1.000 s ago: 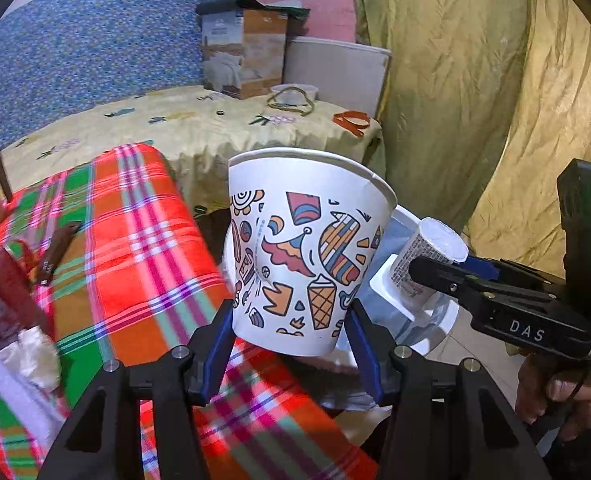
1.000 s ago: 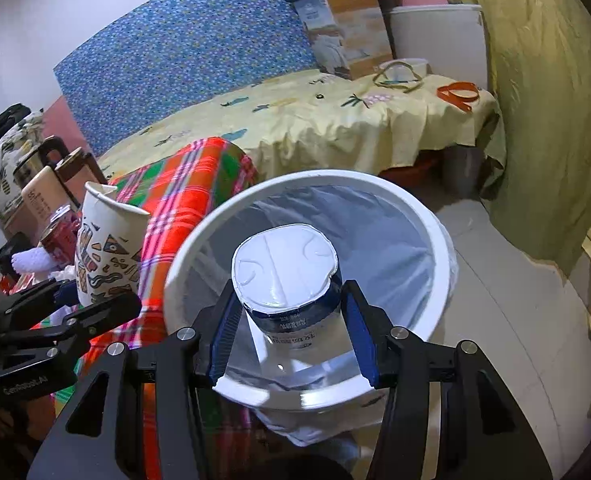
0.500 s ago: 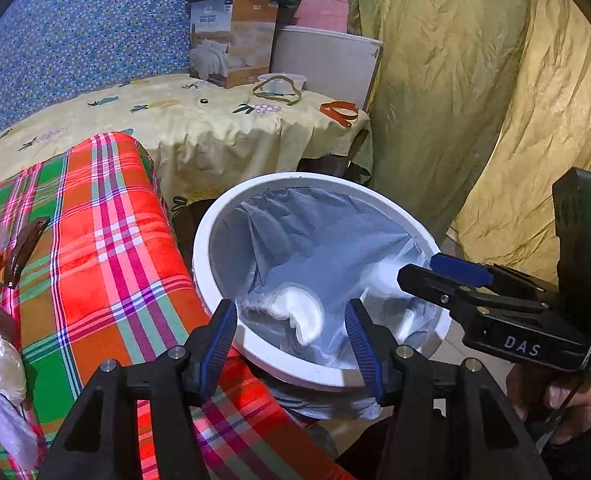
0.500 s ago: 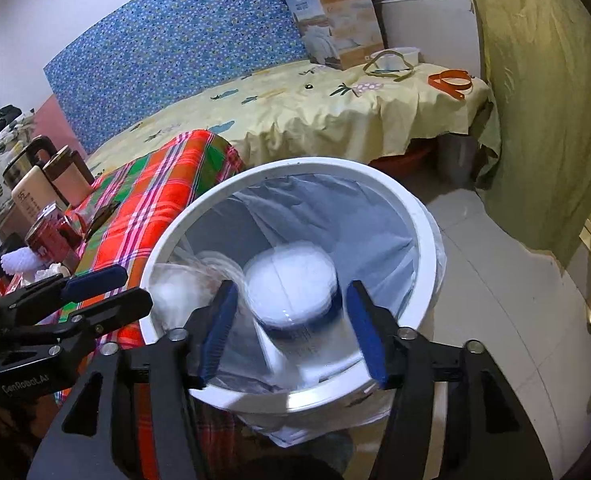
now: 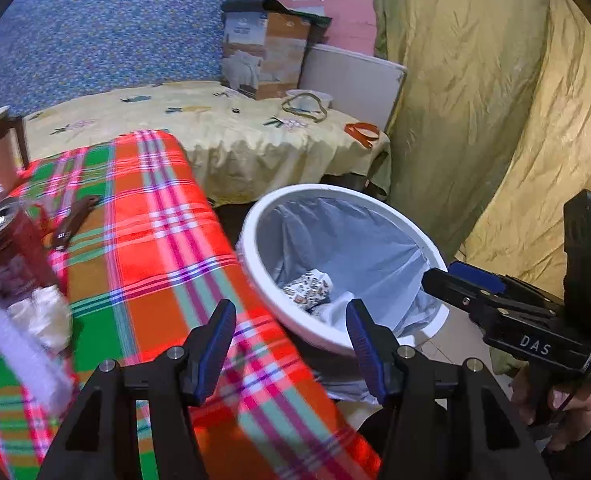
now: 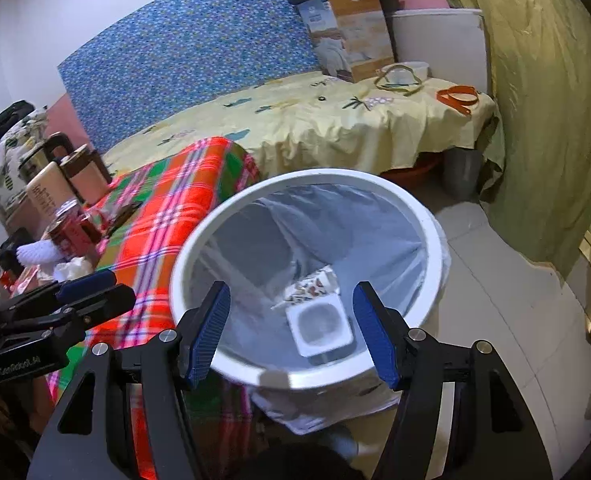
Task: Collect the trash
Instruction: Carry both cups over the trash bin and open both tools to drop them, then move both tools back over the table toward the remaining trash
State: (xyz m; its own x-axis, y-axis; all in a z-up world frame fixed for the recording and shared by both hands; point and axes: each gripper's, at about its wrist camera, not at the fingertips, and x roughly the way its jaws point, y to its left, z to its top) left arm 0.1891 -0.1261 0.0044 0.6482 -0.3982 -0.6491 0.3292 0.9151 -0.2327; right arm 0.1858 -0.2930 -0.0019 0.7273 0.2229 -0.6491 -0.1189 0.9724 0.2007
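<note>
A white bin (image 5: 252, 240) (image 6: 335, 176) with a grey liner stands on the floor beside the plaid-covered table (image 5: 147, 248). Inside it lie a patterned paper cup (image 5: 309, 286) (image 6: 315, 284) and a white plastic cup (image 6: 321, 326). My left gripper (image 5: 290, 312) (image 6: 111, 288) is open and empty over the table's edge next to the bin. Above the bin's near rim, my right gripper (image 6: 291, 292) (image 5: 447, 276) hangs open with nothing between its fingers. A red can (image 5: 11, 256) (image 6: 69, 232), crumpled white tissue (image 5: 43, 316) and a brown wrapper (image 5: 75, 216) remain on the table.
A bed with a yellow sheet (image 6: 315, 128) and a cardboard box (image 6: 351, 32) lies beyond the bin. A green-gold curtain (image 5: 495, 120) hangs to the right. Tiled floor (image 6: 495, 300) shows right of the bin. Flasks and mugs (image 6: 67, 168) crowd the table's far left.
The patterned cup left my left gripper and the white cup left my right one; both fell into the bin. The left gripper swung left toward the table.
</note>
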